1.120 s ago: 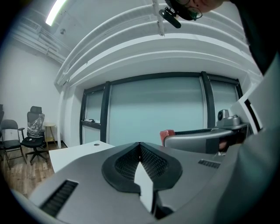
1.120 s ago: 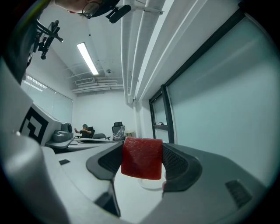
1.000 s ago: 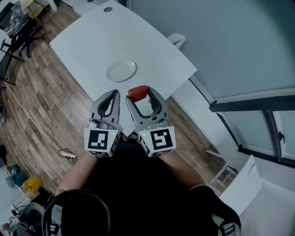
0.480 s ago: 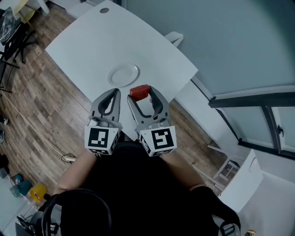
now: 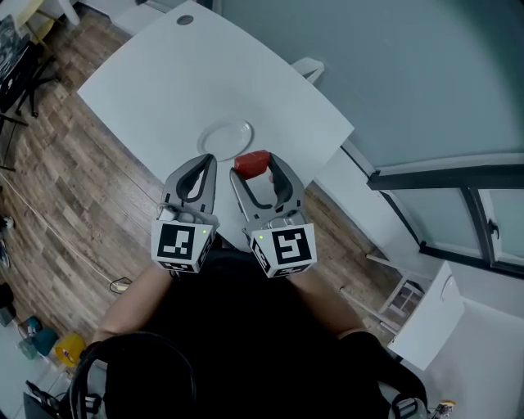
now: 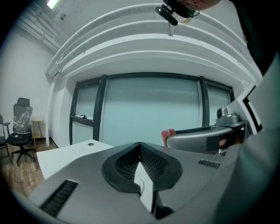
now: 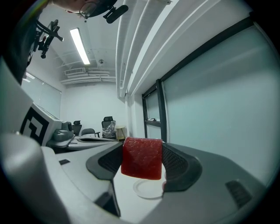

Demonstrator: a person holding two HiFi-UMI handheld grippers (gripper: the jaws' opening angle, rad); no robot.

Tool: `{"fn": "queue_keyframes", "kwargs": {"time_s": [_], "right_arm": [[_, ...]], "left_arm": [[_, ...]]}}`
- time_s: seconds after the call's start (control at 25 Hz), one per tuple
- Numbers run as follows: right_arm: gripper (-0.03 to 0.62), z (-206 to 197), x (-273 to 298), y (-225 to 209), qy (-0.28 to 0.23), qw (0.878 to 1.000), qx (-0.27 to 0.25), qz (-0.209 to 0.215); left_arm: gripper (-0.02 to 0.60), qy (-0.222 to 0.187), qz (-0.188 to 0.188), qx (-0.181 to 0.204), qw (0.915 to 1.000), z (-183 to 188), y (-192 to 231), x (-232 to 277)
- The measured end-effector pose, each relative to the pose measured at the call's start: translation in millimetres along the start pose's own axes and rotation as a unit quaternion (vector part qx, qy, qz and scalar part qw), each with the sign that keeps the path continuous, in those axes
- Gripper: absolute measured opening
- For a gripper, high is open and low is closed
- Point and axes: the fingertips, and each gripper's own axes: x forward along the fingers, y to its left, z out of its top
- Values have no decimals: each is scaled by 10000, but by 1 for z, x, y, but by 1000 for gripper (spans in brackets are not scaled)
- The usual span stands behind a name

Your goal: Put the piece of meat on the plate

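Observation:
A red block of meat (image 5: pixel 252 164) (image 7: pixel 141 158) is clamped between the jaws of my right gripper (image 5: pixel 254 166) (image 7: pixel 142 159), held above the near edge of the white table (image 5: pixel 164 74). The small white plate (image 5: pixel 226 136) (image 7: pixel 148 189) lies on the table just beyond and left of the meat, below it in the right gripper view. My left gripper (image 5: pixel 206 160) (image 6: pixel 140 153) hovers beside the right one with its jaws shut and nothing between them; the meat (image 6: pixel 167 134) shows at its right.
The table carries a small round grommet (image 5: pixel 186 20) at its far end. Wooden floor (image 5: pixel 74 204) lies to the left, with office chairs (image 7: pixel 107 124) in the distance. A glass wall and window frame (image 5: pixel 442 180) run along the right.
Both grippers have shifted slightly forward, bringing the meat closer to the plate's near edge. The right gripper's hold on the meat is unchanged.

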Motion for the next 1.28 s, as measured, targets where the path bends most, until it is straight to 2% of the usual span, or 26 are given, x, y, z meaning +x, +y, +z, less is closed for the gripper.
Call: {"fn": "queue_keyframes", "kwargs": {"time_s": [0.52, 1.28], "right_arm": [[281, -7, 15, 5, 131, 9994, 31, -311], [281, -28, 27, -7, 456, 9986, 79, 263]], "left_arm": [[0, 76, -295, -67, 9995, -9, 19, 7], [-2, 420, 223, -185, 9987, -33, 15, 16]]}}
